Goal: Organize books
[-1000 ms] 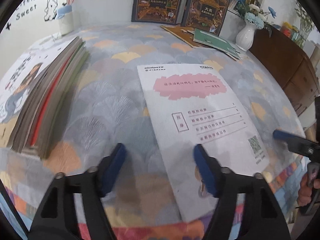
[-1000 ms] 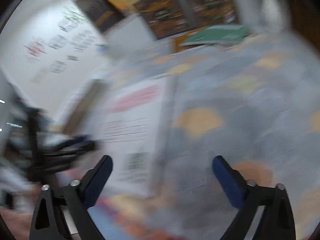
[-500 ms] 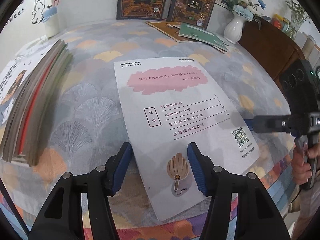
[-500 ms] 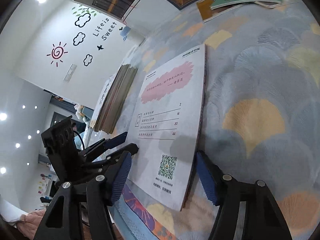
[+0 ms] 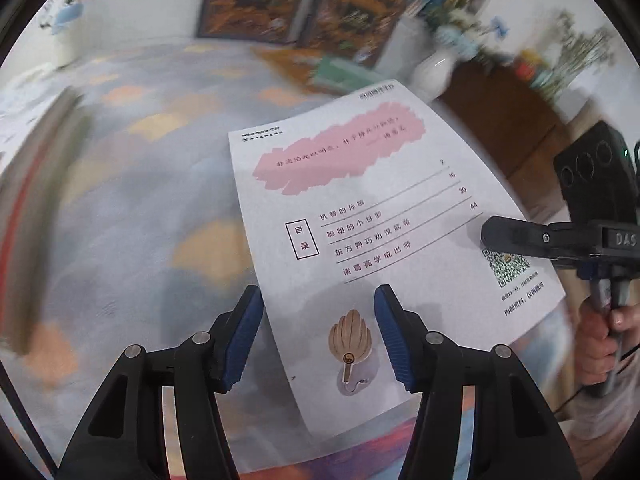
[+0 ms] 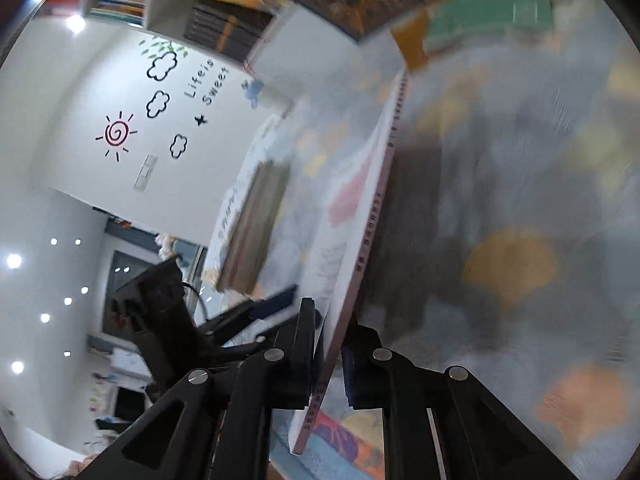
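Note:
A thin white book (image 5: 360,216) with a pink blotch and a fan drawing is tilted, its right side lifted off the patterned cloth (image 5: 152,208). My right gripper (image 5: 490,236) is shut on that right edge. In the right wrist view the book (image 6: 360,240) runs edge-on between the pressed fingers of the right gripper (image 6: 332,360). My left gripper (image 5: 318,336) is open over the book's near part; its left finger hangs by the book's left edge and the pads do not press on it. The left gripper (image 6: 276,308) also shows beyond the book.
A stack of books (image 5: 36,200) lies at the left, and again in the right wrist view (image 6: 256,224). Green and orange books (image 5: 340,74), a white vase (image 5: 434,74) and two dark ornate books (image 5: 256,0) stand at the back. A wooden cabinet (image 5: 500,120) borders the right side.
The right gripper went from wide open to shut on the book's right edge and raised it, so the book now tilts. The left gripper moved forward over the book's near part.

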`<state>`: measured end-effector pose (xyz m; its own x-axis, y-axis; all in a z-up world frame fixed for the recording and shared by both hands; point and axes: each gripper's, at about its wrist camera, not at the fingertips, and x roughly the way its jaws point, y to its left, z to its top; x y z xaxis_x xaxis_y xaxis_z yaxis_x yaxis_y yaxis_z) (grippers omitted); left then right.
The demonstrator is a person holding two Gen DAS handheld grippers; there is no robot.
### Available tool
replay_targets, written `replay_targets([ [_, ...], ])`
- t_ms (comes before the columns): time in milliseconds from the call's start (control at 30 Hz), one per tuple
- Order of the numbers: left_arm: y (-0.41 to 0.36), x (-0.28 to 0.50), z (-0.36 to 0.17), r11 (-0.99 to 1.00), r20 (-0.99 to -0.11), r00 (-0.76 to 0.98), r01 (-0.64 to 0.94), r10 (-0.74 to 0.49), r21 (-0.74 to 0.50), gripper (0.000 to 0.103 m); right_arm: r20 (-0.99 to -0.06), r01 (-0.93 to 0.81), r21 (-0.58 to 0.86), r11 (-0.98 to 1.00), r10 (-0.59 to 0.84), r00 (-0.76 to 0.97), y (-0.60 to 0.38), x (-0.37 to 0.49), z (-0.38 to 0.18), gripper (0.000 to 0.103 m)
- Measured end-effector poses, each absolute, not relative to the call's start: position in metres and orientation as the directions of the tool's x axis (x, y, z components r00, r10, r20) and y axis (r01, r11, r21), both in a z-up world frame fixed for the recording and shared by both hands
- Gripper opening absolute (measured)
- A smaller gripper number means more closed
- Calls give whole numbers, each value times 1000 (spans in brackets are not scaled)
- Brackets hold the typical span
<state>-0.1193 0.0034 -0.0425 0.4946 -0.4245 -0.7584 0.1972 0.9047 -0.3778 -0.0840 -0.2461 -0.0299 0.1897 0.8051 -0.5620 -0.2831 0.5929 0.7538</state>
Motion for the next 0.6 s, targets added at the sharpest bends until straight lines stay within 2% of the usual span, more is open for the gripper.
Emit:
replay_targets([
  [67,-10,-112,-27,869,-700,519,239,-491,-432,54,-606,-316,690,651,759,239,-256,-88,4,11],
  [133,-22,-109,-10,855,-659,547,288,-517,-431,54,-653,-367,606,705,705,276,-257,-92,40,12],
  [233,-22,-120,8,907,-666,616,287,-421,-309,56,-757,-451,388,804,557,342,-229,-103,74,17],
  [300,-5,-129,7,930,-696,617,238,-368,-280,56,-810,-510,243,825,462,361,-195,-111,70,19],
  [367,18,-134,-1,924,-708,595,198,-379,-328,56,-827,-523,269,809,472,305,-176,-110,48,18],
  [433,42,-144,-11,928,-727,585,145,-359,-342,56,-812,-530,385,755,550,194,-155,-108,13,17],
  [467,50,-148,-15,937,-739,584,124,-336,-328,56,-812,-520,423,742,566,146,-144,-107,-1,19],
  [500,57,-153,-20,945,-755,578,99,-309,-311,56,-817,-520,435,736,565,116,-134,-107,-12,25],
  [600,73,-163,-34,942,-778,547,65,-309,-328,56,-814,-528,464,711,578,63,-118,-108,-30,27],
])
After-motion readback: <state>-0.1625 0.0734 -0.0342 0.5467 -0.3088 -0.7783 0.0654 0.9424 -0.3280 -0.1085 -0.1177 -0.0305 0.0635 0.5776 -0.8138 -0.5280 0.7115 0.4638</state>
